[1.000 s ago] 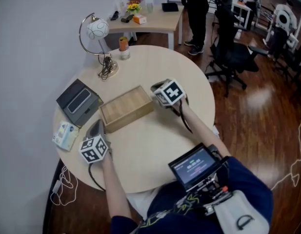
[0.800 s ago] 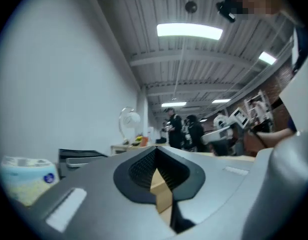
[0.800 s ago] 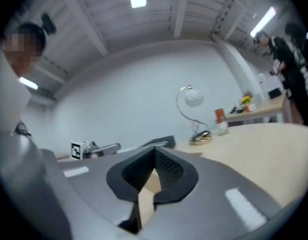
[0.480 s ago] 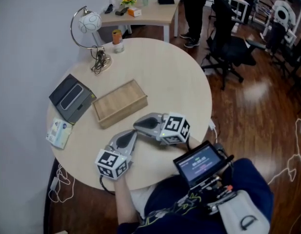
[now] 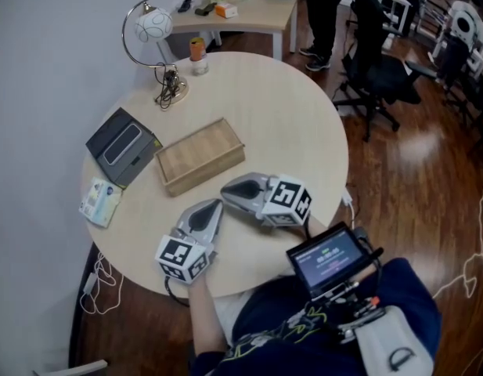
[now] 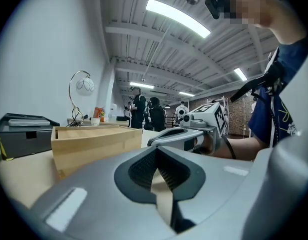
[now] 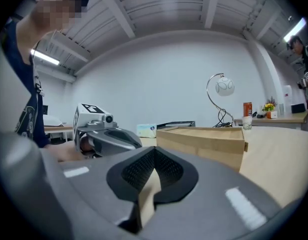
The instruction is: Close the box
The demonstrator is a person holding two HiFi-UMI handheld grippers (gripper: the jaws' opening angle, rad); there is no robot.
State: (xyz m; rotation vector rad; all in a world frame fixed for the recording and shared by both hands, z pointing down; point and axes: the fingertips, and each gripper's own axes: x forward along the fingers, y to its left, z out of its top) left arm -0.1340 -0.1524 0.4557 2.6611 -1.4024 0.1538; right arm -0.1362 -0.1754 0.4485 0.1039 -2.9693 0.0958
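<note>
The wooden box (image 5: 200,155) is lying on the round table (image 5: 292,112), left of its middle, with its long side slanting. From the head view its top is showing as a flat wooden face.

Both tongs are resting low at the near edge of the table, apart from the box. The left gripper (image 5: 212,208) is pointing up toward the box, its jaws clenched together on nothing. The right gripper (image 5: 227,191) is lying across, just beside the left one's tip, its jaws likewise pressed together and empty.

Beyond the box a dark case (image 5: 121,146) is sitting near the table's left edge, with a small packet (image 5: 100,202) beside it. A lamp (image 5: 151,34) and a can (image 5: 197,49) are standing at the far side.
</note>
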